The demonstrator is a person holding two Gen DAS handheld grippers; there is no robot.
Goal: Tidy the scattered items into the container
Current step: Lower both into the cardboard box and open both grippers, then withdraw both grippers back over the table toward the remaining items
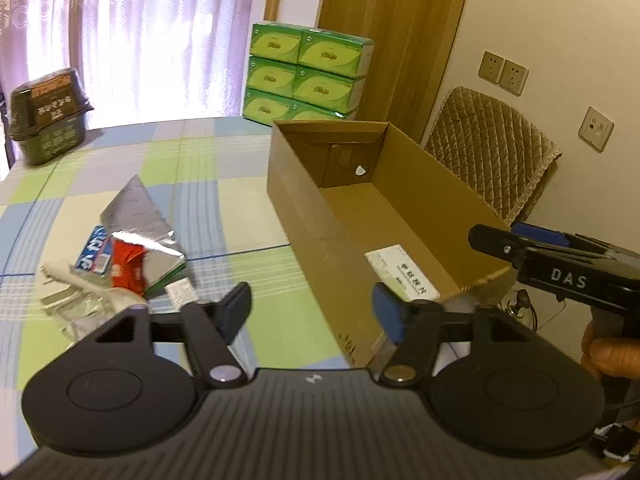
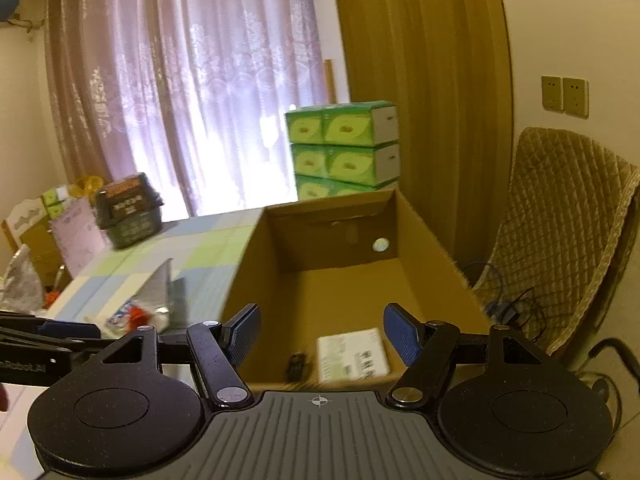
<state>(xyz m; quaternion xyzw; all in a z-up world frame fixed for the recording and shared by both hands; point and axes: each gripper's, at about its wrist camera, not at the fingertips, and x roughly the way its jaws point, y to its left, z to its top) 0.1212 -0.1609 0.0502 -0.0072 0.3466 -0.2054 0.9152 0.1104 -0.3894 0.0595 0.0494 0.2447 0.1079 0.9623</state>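
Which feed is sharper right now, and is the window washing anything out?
Left wrist view: fairly sharp; the print on the white box in the cardboard box is nearly legible. The curtained window blows out behind the table. Right wrist view: motion-blurred; the white box and dark tub smear. Both bend straight edges near the rim.

Both wrist views face the window: left beside the cardboard box (image 1: 332,216), right over its near end

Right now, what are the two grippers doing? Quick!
Left gripper: open, holding nothing, near the cardboard box.
Right gripper: open, empty, over the box.
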